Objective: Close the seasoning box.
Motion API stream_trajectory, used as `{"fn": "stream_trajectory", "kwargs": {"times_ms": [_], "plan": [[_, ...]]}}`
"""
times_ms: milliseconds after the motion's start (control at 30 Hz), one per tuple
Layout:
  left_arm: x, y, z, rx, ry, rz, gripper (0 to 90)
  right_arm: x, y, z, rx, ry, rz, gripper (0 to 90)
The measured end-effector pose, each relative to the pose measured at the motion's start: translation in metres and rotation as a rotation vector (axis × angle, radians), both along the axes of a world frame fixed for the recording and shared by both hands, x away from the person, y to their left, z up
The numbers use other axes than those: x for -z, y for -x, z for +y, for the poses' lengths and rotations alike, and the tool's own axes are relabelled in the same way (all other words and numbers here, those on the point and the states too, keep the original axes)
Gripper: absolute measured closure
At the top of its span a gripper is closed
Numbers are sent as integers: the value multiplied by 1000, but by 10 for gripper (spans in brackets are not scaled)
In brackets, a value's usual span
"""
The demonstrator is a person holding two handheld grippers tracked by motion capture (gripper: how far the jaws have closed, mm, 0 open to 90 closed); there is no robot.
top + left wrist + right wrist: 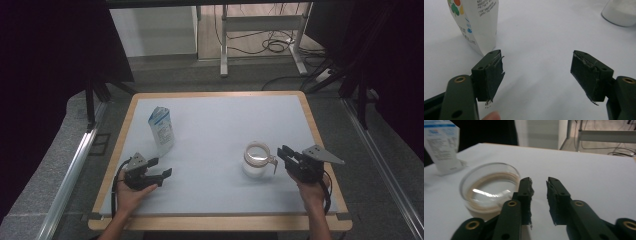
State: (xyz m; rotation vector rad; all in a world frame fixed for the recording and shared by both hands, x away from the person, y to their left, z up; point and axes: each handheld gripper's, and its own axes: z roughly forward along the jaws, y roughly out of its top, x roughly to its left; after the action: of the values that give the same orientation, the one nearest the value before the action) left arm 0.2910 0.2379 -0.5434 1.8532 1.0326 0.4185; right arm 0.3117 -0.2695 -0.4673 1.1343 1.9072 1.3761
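The carton point(477, 22) carried small blue print beside coloured round marks on its white side; the characters were too small and blurred to be read. In the right gripper view its panel point(441, 147) showed a blue band above lines of fine print, likewise illegible.

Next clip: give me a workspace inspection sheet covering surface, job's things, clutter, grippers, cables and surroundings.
Surface: white table top with a wooden rim, bare between the items.
Job's things: glass jar upright at right; white printed pouch standing at left.
Clutter: nothing seen.
Grippers: left hand-held gripper open wide, nothing between its jaws; right hand-held gripper slightly open beside the jar, gripping nothing.
Cables: black cable trailing from the left hand-held gripper; floor cables beyond the table.
Surroundings: dark curtains, metal desk frame behind.
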Motion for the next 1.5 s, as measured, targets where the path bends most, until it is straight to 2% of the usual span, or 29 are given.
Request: {"fn": "stream_trajectory", "kwargs": {"times_ms": [100, 300, 467, 533, 733, 1033, 1500], "plan": [[0, 0, 0, 1, -1, 3, 260, 6, -1, -12, 20, 11, 6, 644], [1, -1, 0, 6, -5, 7, 260, 24, -5, -31, 45, 40, 69, 516], [2, -1, -1, 13, -14, 10, 259, 34, -7, -35, 39, 84, 107, 453], [2, 0, -1, 14, -14, 9, 259, 40, -9, -37, 31, 88, 141, 421], [2, -1, 0, 12, -13, 13, 259, 51, -13, -40, 49, 113, 181, 392], [3, 0, 0, 13, -23, 14, 259, 56, -14, -38, 43, 127, 204, 366], [3, -1, -1, 19, -28, 17, 259, 56, -13, -36, 39, 134, 197, 348]]}}
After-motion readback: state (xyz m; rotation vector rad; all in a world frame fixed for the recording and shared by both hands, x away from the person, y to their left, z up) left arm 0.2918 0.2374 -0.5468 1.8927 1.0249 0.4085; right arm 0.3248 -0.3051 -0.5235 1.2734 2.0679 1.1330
